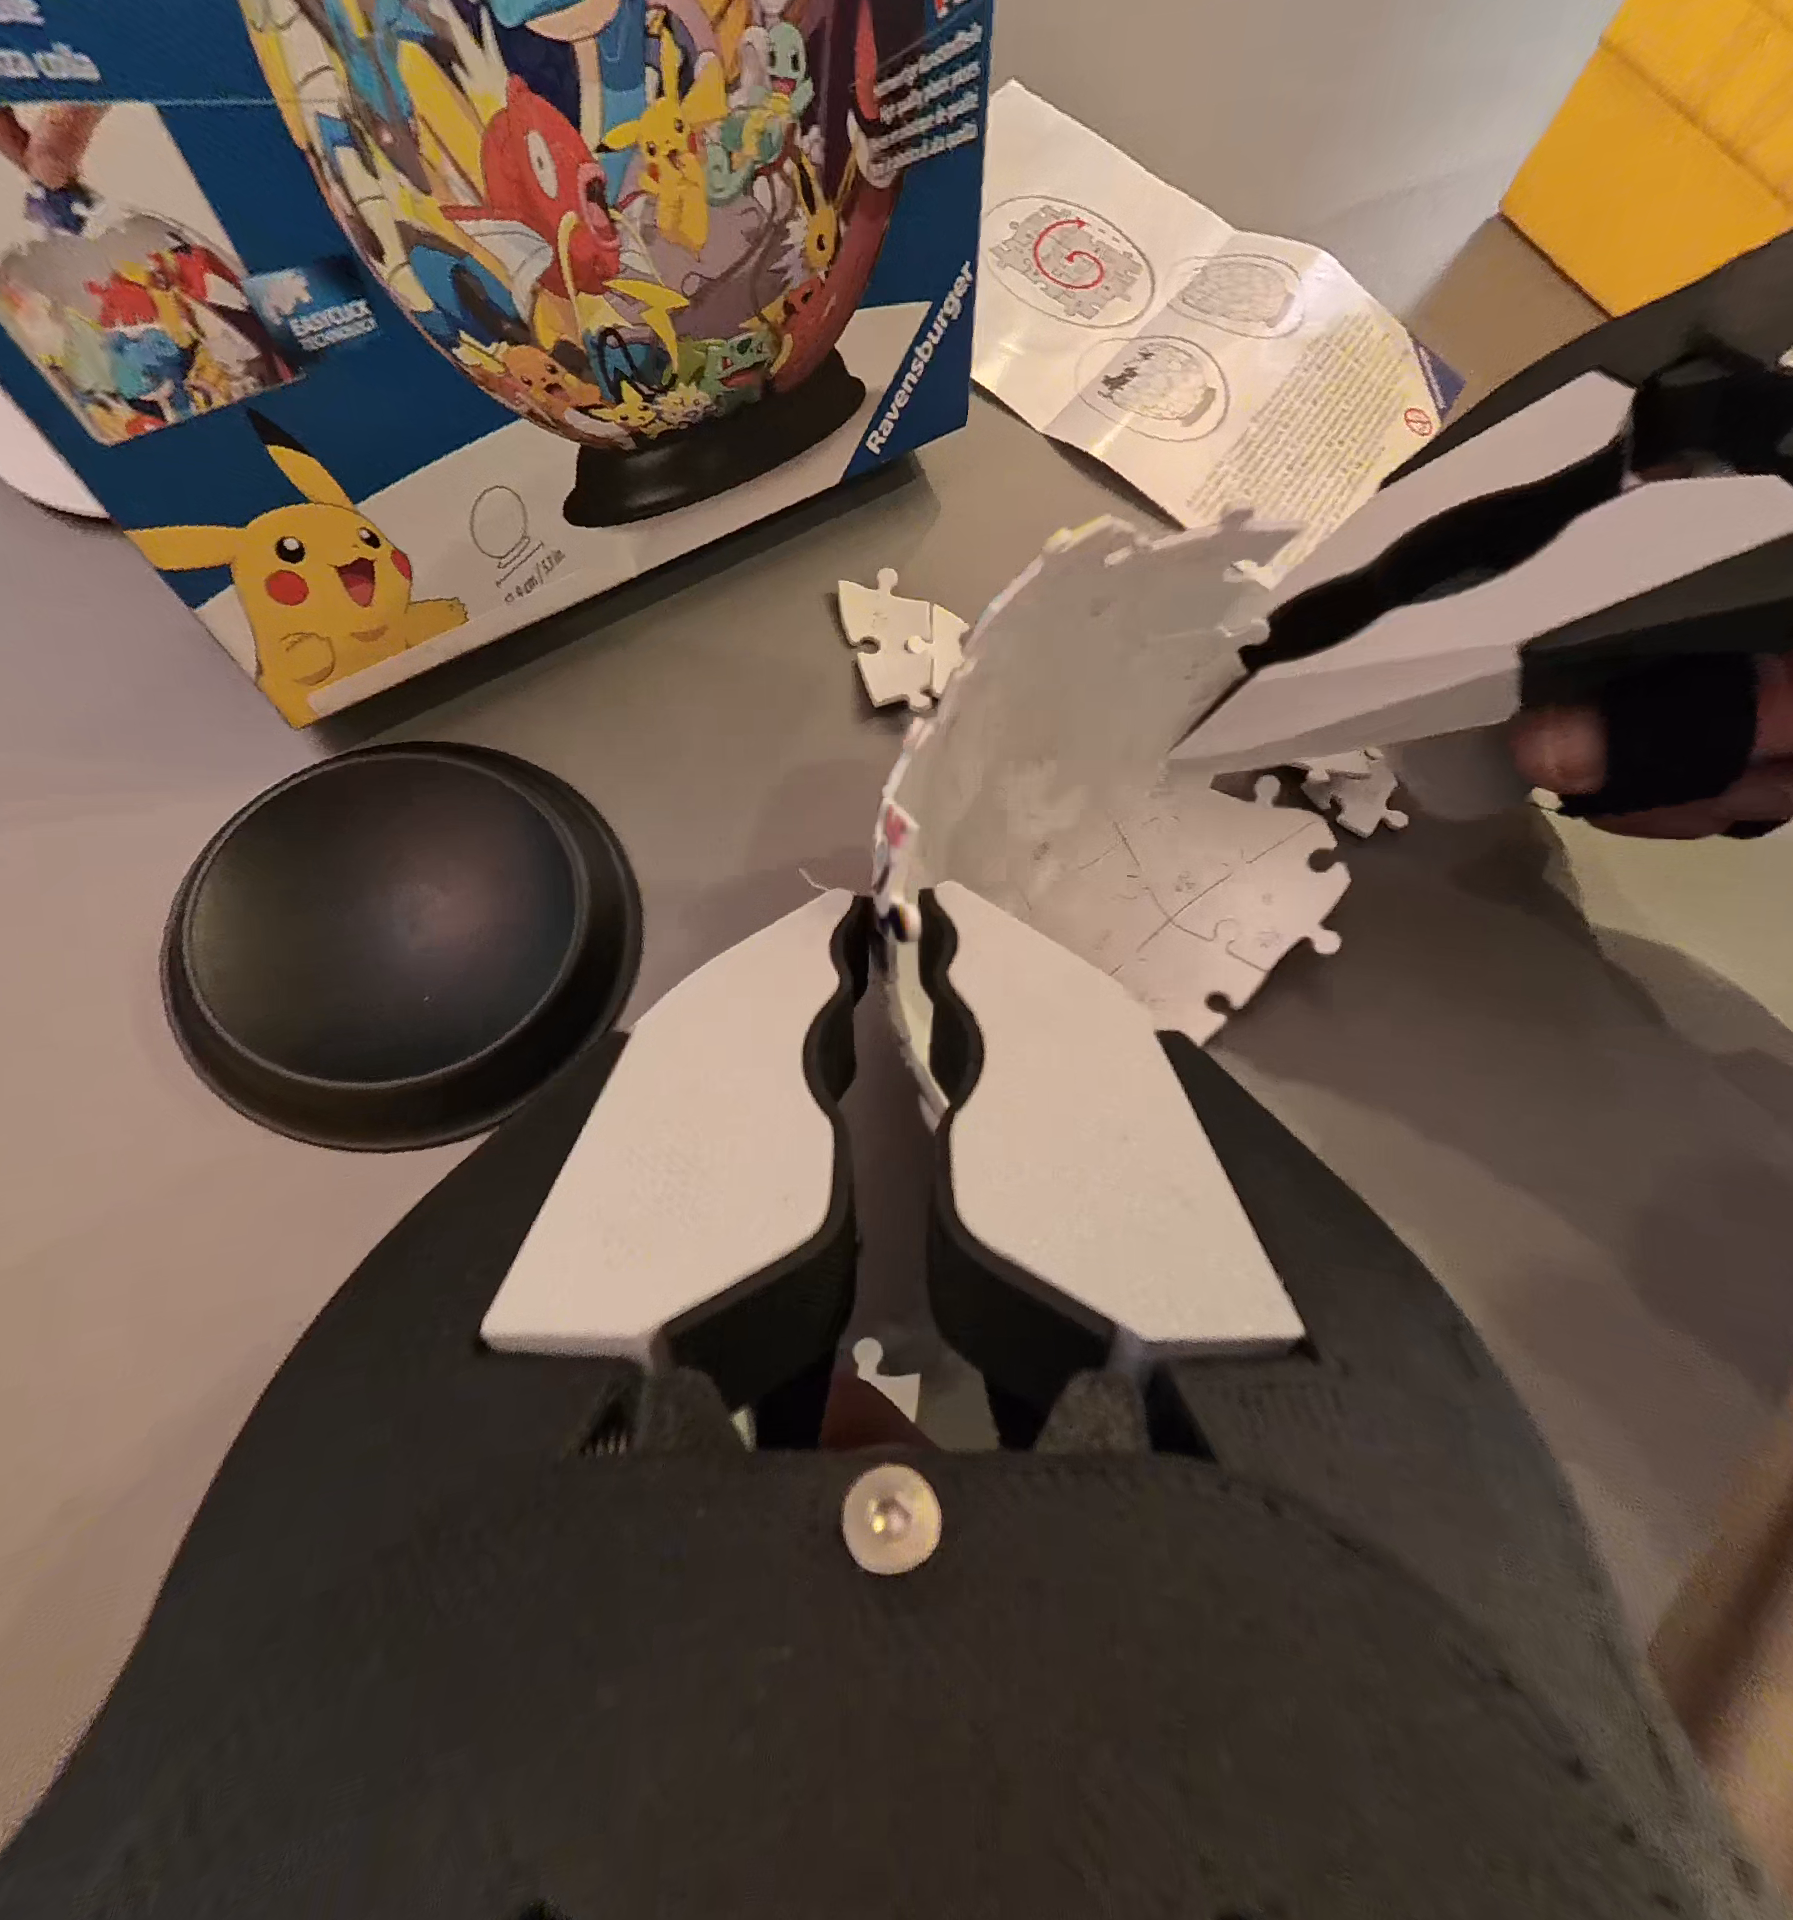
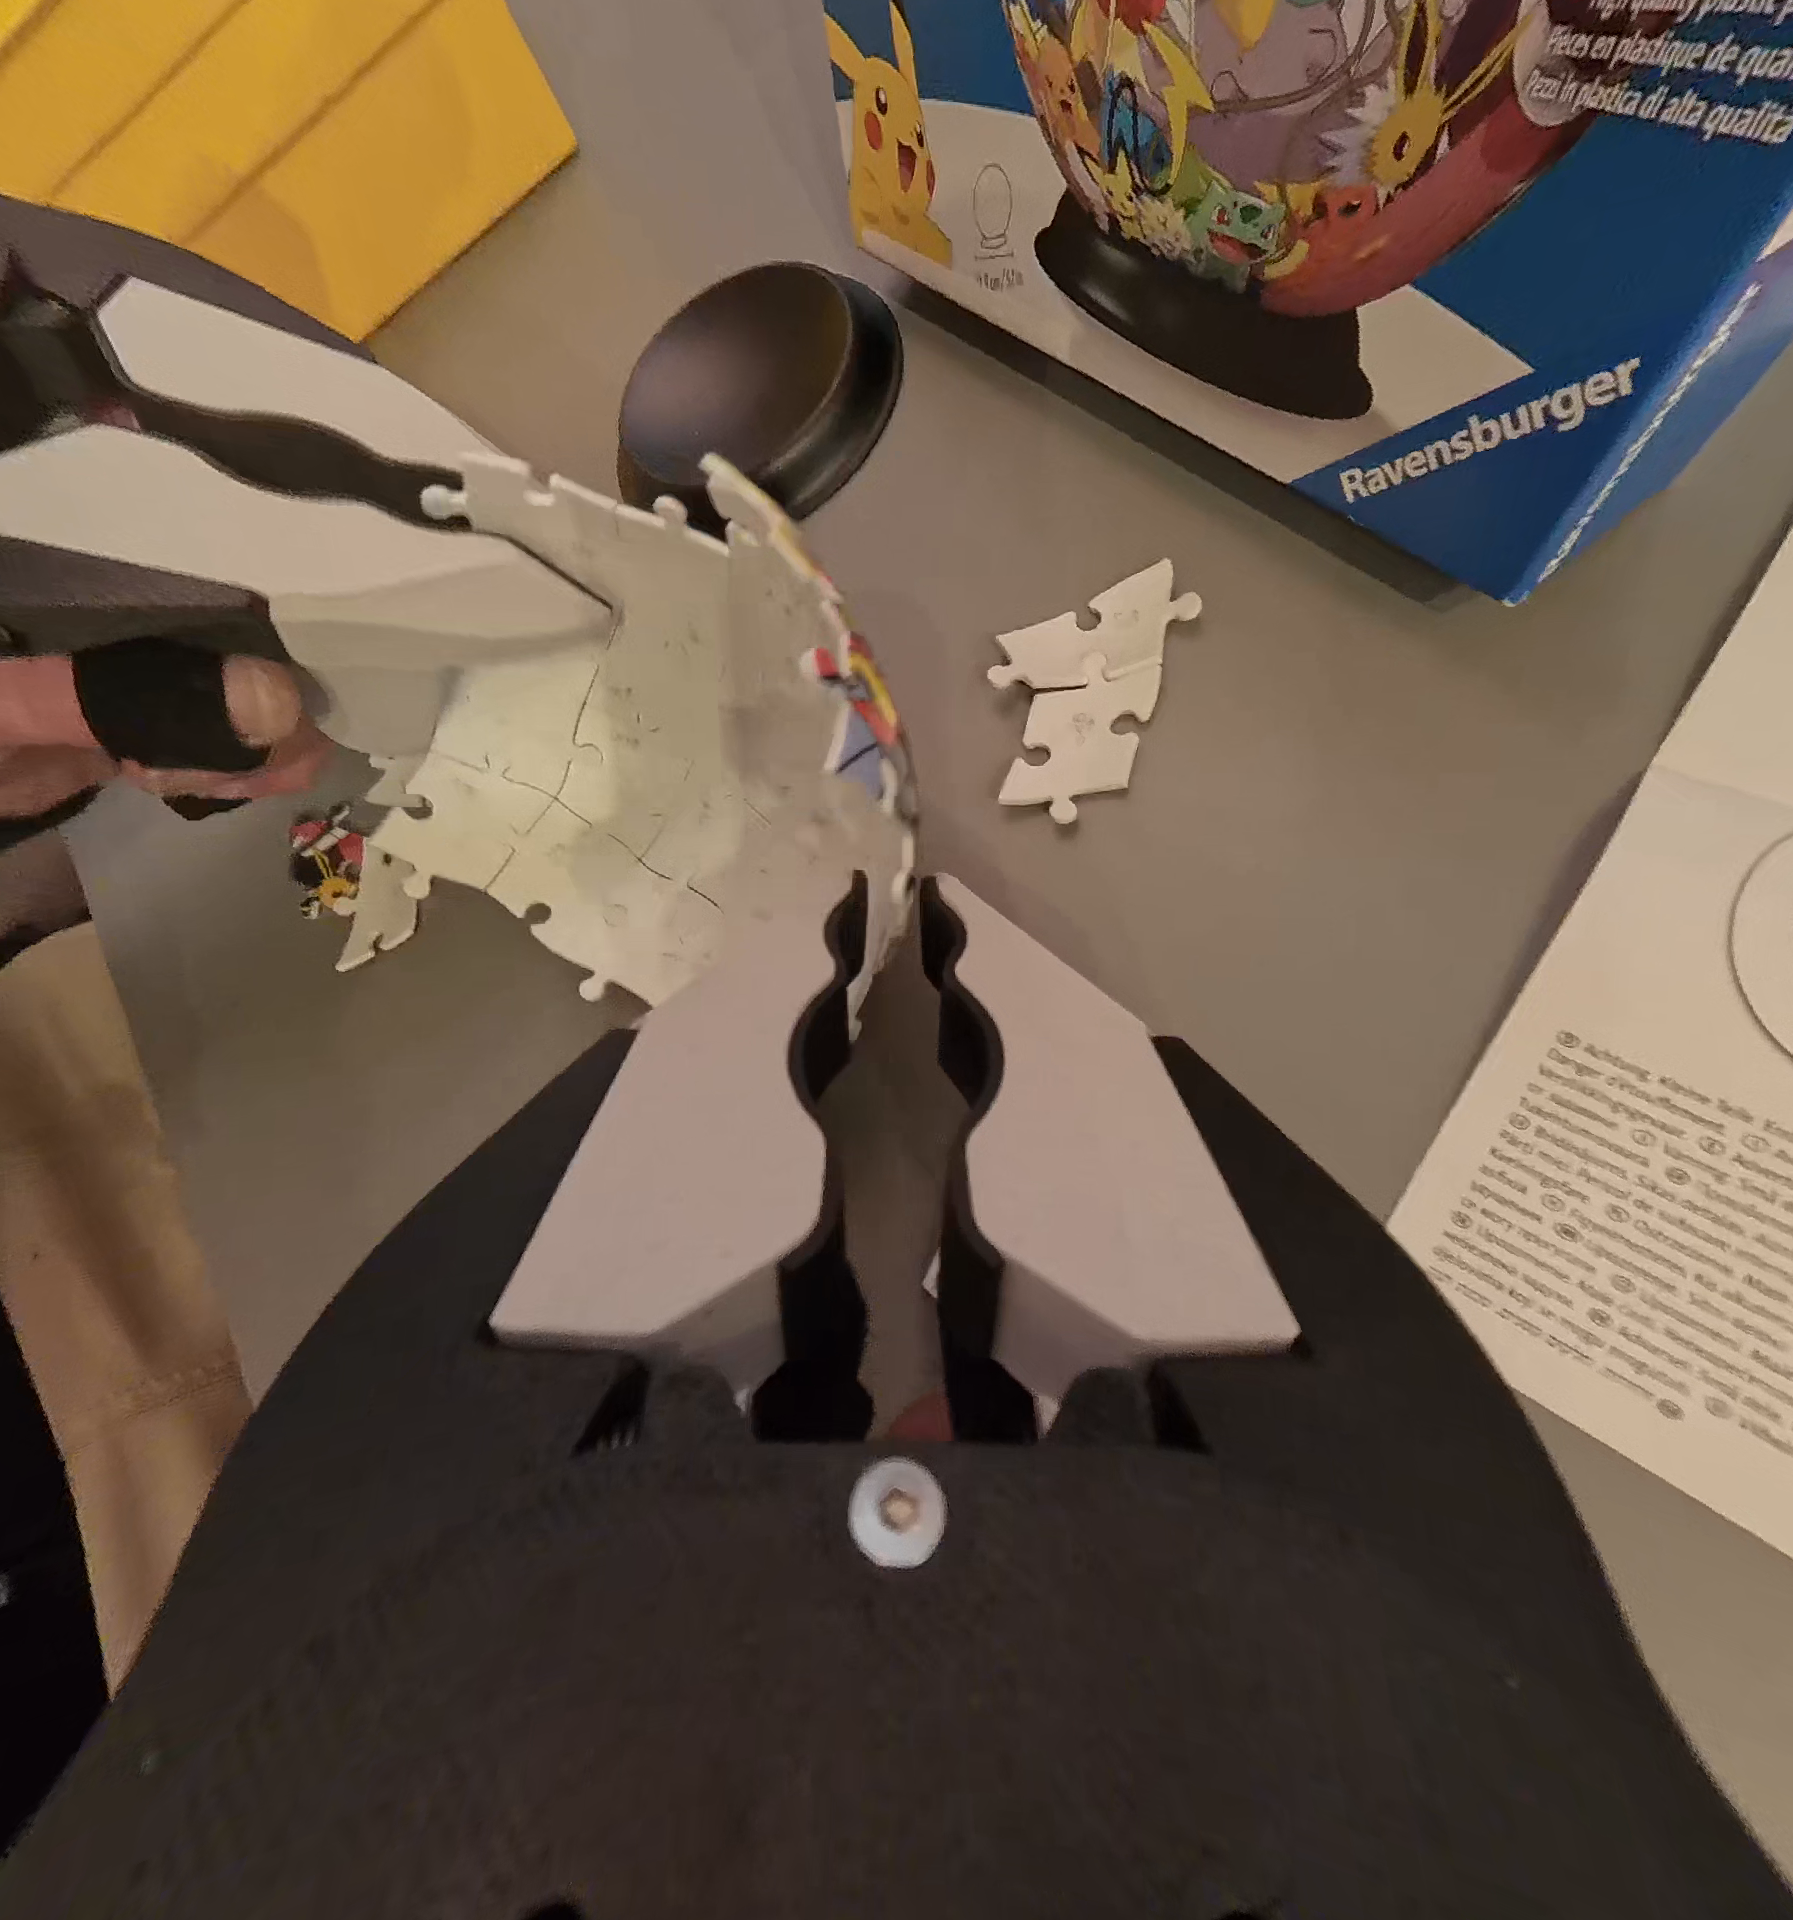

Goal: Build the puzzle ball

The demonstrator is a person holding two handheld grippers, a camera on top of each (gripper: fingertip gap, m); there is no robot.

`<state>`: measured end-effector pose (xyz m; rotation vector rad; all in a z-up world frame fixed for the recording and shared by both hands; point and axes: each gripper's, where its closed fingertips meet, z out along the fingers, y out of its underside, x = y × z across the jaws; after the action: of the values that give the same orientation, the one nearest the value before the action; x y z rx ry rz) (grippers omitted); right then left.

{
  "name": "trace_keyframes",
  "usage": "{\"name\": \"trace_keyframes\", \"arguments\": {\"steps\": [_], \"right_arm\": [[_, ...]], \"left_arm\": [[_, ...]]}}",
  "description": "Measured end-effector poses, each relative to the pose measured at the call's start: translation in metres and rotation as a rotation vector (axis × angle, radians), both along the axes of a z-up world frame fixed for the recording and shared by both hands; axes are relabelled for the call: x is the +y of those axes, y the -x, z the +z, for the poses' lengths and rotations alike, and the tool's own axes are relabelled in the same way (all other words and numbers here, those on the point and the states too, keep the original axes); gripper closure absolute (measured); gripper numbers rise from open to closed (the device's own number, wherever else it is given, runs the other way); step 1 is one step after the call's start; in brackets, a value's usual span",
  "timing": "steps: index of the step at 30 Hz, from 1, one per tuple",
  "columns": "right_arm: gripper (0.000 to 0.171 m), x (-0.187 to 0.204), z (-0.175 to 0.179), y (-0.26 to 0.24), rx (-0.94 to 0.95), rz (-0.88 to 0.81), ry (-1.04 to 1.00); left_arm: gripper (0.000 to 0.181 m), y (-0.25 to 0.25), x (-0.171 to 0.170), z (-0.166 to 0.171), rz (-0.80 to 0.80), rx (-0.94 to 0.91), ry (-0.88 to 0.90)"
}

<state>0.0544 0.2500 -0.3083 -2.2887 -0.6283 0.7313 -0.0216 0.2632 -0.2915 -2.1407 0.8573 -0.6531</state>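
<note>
A partly built puzzle ball shell (image 1: pixel 1058 748), white on the inside and printed on the outside, hangs above the grey table between both grippers. My left gripper (image 1: pixel 892 914) is shut on the shell's near edge. In the right wrist view it (image 2: pixel 445 499) pinches a tab on the shell's (image 2: pixel 601 769) far rim. My right gripper (image 2: pixel 892 894) is shut on the shell's printed edge. In the left wrist view it (image 1: pixel 1250 644) grips the upper rim. The round black stand (image 1: pixel 393 935) sits on the table to the left and also shows in the right wrist view (image 2: pixel 757 374).
The blue puzzle box (image 1: pixel 559 260) stands behind the stand. A folded leaflet (image 1: pixel 1214 343) lies to its right. Joined white loose pieces (image 2: pixel 1089 686) lie face down near the shell, and others (image 2: pixel 341 883) lie below it. A yellow object (image 1: pixel 1702 135) sits at the table's far corner. My right fingertips sit around 9 centimetres from my left ones.
</note>
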Motion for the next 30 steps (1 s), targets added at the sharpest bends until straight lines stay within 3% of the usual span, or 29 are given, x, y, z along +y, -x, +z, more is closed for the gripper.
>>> {"name": "trace_keyframes", "arguments": {"steps": [12,20,24,30], "right_arm": [[0.154,-0.012,0.016,-0.037,-0.041,-0.018,-0.011],[0.146,-0.029,-0.002,-0.080,-0.300,-0.013,-0.017],[0.134,-0.029,-0.010,-0.077,-0.329,-0.001,-0.015],[0.138,-0.021,-0.023,-0.074,-0.390,0.006,-0.022]], "left_arm": [[0.172,0.001,-0.002,0.003,0.008,-0.018,0.015],[0.164,0.003,-0.003,0.004,0.008,-0.026,0.023],[0.161,0.003,-0.004,0.004,0.001,-0.027,0.026],[0.160,0.001,-0.008,0.006,-0.012,-0.027,0.027]]}}
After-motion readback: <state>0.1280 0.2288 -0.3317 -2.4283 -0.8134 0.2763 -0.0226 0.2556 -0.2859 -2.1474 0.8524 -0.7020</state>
